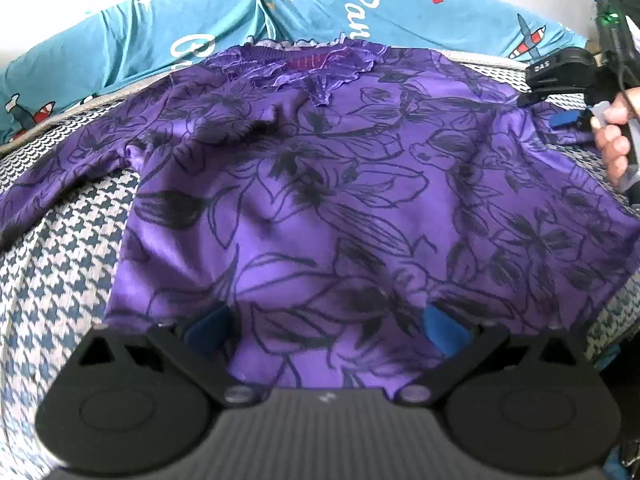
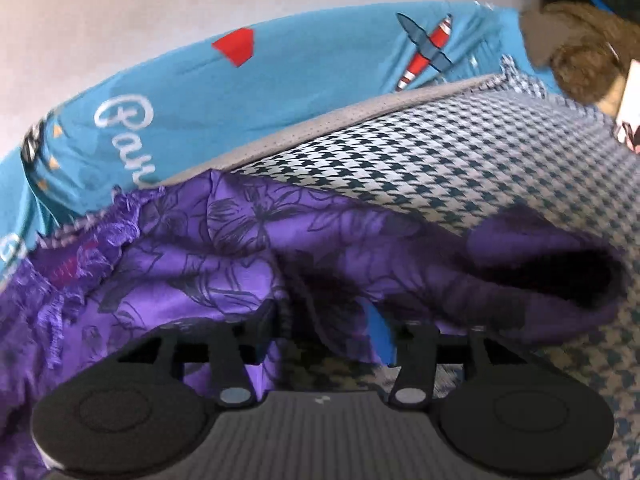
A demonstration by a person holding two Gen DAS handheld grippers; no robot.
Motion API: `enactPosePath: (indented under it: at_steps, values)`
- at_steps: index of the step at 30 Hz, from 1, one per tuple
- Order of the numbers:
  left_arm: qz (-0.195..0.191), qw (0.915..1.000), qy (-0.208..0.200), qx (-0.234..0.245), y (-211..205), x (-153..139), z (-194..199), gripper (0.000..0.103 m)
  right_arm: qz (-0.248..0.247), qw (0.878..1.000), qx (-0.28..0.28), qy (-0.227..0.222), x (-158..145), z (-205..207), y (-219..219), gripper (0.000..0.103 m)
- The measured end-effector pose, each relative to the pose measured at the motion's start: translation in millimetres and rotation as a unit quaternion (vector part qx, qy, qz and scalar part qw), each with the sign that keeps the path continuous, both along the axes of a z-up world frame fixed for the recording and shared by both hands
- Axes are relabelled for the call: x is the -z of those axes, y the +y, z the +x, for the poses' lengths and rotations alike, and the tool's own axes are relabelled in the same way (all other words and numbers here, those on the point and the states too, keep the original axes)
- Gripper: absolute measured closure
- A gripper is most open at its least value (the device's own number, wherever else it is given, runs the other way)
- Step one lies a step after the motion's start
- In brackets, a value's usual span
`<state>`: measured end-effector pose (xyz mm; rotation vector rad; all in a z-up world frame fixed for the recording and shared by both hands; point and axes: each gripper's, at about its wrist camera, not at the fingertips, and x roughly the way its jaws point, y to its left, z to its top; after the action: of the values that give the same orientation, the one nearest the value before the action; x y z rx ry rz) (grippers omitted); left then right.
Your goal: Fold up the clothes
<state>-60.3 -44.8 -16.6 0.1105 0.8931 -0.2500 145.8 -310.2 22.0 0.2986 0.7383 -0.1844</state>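
Left wrist view — purple floral blouse (image 1: 320, 184) lying spread on houndstooth bed (image 1: 60, 264), left gripper (image 1: 324, 328) fingers spreading wide over its hem, right gripper (image 2: 324, 332) fingers pinching sleeve fabric — teal pillow (image 1: 132, 36) lying behind.

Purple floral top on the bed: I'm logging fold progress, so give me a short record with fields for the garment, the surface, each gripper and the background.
garment: purple floral top, spread flat, ruffled neckline at the far end
surface: houndstooth bedcover
left gripper: open, fingers astride the near hem
right gripper: at the sleeve beside the shoulder, fabric bunched between its fingers; closure unclear
hand: holds the right gripper
background: blue airplane-print pillow
fold: not yet begun
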Motion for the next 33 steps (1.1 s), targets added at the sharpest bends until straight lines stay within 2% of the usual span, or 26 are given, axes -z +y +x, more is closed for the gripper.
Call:
enactPosePath:
  at_steps: [6,9,14,18,23,27,32,33]
  values:
    - [-0.010,0.9999,-0.006,0.007,-3,-1,-19,0.000,0.020,1.000,-0.010,-0.004,-9,-35,-19,0.053]
    - [-0.008,0.9998,-0.008,0.017,-6,0,-27,0.000,0.036,0.999,-0.017,0.000,-10,-55,-29,0.049]
    - [-0.005,0.9996,-0.010,0.027,-13,0,-35,0.000,0.035,0.999,-0.016,0.002,-10,-85,-40,0.045]
    - [-0.021,0.9994,-0.007,0.026,-10,-2,-36,0.000,0.036,0.999,-0.009,0.008,-7,-103,-47,0.042]
    - [-0.036,0.9991,-0.004,0.024,-7,-3,-38,0.000,0.018,1.000,0.000,0.021,0,-125,-51,0.040]
    - [-0.035,0.9991,-0.004,0.026,-8,-3,-41,0.000,0.022,0.999,0.001,0.043,10,-141,-49,0.039]
    - [-0.031,0.9991,-0.006,0.029,-9,-3,-46,0.000,-0.036,0.998,-0.011,0.046,17,-153,-31,0.039]
    - [-0.032,0.9991,-0.006,0.028,-8,-4,-47,0.000,-0.047,0.998,-0.014,0.043,17,-155,-28,0.046]
